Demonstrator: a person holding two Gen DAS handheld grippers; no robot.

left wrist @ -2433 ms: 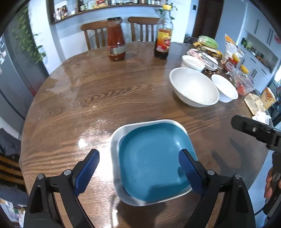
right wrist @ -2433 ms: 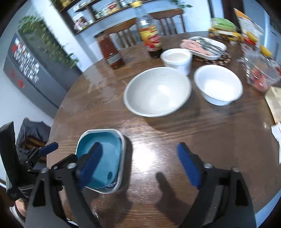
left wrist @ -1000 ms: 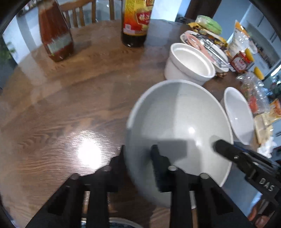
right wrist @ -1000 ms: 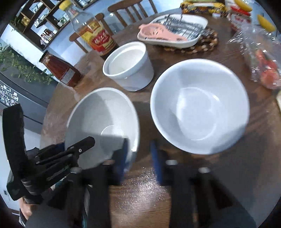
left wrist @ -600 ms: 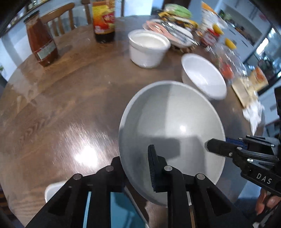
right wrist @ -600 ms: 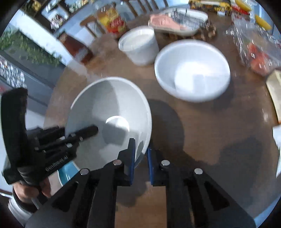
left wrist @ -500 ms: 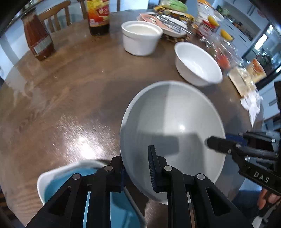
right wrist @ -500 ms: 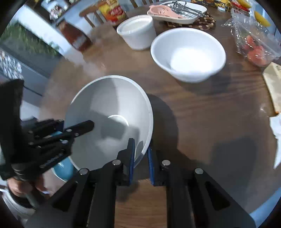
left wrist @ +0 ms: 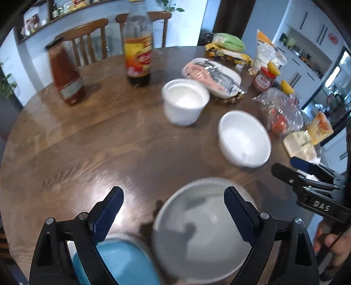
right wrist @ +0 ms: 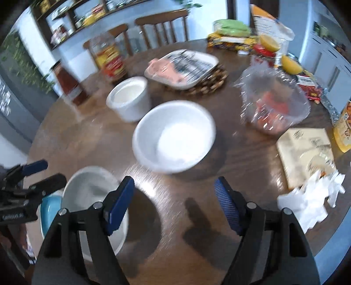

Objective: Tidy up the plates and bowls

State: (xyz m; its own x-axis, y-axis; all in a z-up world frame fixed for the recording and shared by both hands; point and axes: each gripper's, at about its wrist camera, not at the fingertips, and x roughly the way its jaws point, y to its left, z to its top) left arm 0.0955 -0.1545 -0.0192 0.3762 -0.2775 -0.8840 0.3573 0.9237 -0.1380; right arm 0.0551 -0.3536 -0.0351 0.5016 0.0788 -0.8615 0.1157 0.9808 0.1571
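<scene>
Round dark-brown wooden tabletop (left wrist: 92, 140), glossy, with a bright glare patch. Two brown wooden spindle-back chairs (left wrist: 92, 37) behind it. Pale blue wall (left wrist: 30, 63) with a dark shelf of jars (left wrist: 39, 19). White cabinets (left wrist: 307, 50) at right.

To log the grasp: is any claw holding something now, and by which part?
Nothing is held. Both claws, left and right, have just been opening; the big bowl lies free on the blue plate.
</scene>
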